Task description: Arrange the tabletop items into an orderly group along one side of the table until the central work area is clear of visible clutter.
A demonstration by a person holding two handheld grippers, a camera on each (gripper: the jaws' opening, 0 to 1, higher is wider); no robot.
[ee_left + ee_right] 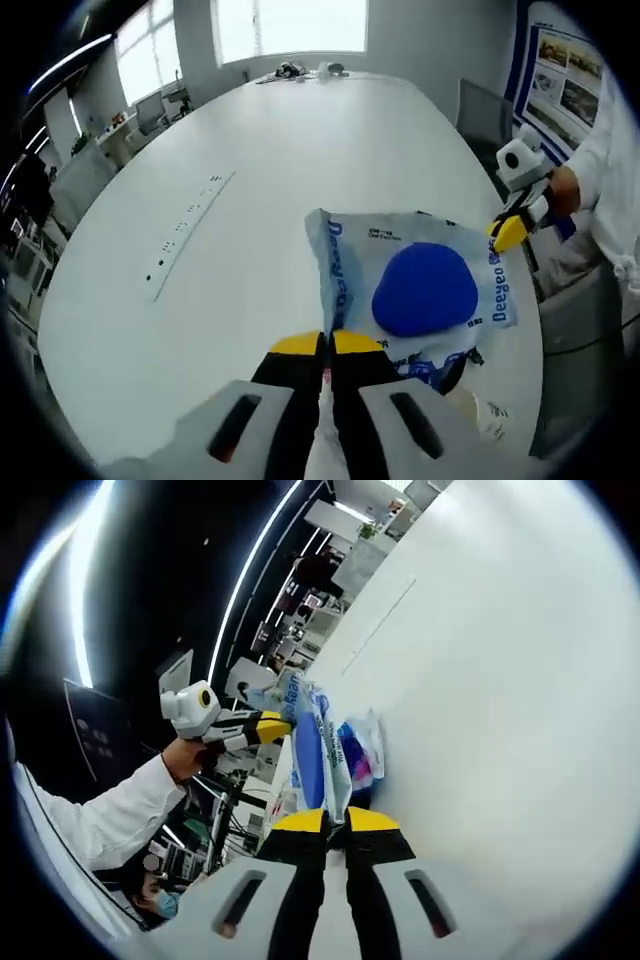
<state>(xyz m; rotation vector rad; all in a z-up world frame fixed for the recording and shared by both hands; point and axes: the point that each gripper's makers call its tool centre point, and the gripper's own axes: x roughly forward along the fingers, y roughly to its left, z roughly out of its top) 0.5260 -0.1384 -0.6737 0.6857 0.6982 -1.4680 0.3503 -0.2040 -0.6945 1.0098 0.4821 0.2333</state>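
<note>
Bag [420, 285], white plastic with blue print and a blue oval patch, lies near the worktop [300, 150] edge, gripped at both ends. Left gripper [327, 343]: fingers closed on the bag's near edge. Right gripper [508, 232]: fingers pinched on the opposite edge. A cup [478, 410] sits just beside the bag at the rim. Small items [300, 70] at the far end remain ungrouped. Central area looks bare; task likely well along, not finished.
</note>
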